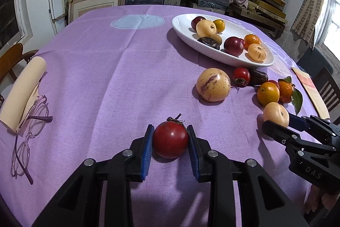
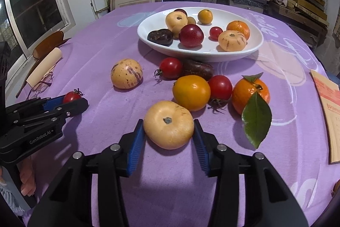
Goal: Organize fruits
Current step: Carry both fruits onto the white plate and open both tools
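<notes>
Fruits grasped: left claw (image 1: 170, 137) pinches red tomato (image 1: 170, 139), right claw (image 2: 169, 128) clamps pale fruit (image 2: 169, 124), both angled downward.

Left tongs (image 1: 170, 137) clamped tight, right tongs (image 2: 169, 130) narrowed to a grip — both tilted downward, side by side.

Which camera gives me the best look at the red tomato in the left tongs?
The left wrist view: the red tomato sits centred and close between the left tongs, both pads against it. The right wrist view shows only a small part of it at the left edge, mostly hidden behind the tongs.
</notes>
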The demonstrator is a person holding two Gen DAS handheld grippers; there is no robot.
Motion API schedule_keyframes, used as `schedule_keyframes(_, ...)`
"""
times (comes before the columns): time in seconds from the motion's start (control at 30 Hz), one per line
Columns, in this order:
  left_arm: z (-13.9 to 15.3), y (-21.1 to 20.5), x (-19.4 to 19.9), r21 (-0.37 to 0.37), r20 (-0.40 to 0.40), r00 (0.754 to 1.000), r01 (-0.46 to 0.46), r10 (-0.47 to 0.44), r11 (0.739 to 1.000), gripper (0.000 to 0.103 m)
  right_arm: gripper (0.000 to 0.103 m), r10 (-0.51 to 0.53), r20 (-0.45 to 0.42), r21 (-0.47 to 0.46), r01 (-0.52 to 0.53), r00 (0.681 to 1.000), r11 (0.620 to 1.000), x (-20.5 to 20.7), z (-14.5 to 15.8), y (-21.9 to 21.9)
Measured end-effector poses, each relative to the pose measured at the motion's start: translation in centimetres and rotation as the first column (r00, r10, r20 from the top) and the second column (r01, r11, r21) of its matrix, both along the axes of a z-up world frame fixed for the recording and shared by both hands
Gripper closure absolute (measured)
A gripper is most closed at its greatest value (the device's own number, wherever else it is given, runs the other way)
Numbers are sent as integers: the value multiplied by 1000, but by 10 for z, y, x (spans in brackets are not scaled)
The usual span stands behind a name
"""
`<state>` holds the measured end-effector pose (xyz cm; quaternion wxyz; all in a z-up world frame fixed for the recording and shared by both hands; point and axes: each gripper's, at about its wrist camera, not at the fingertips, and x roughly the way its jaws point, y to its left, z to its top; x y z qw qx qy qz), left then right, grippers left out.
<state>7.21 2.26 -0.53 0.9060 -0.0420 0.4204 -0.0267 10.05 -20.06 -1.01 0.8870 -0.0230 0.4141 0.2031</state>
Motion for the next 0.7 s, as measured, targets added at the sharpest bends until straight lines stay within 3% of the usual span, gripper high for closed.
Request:
schedule_keyframes(0.13,2,-3,-3,-9,22,1000,20,-20,1000,72,59,-16,21,32,15,1000,999,-5,7,-12)
schedule_keyframes(0.3,21,-13,-2,33,90,996,23,-26,999,72,59,-57,76,82,51,995,995,-7,35,-37)
schedule_keyframes(0.57,86,-37,62,63,187,980,53,-64,997,72,59,-155,194,107,136,969,985,44,112,-81)
schedule_keyframes(0.7,97,-46,106,54,183,981,54,-63,997,72,59,-162,189,113,143,969,983,85,123,-82)
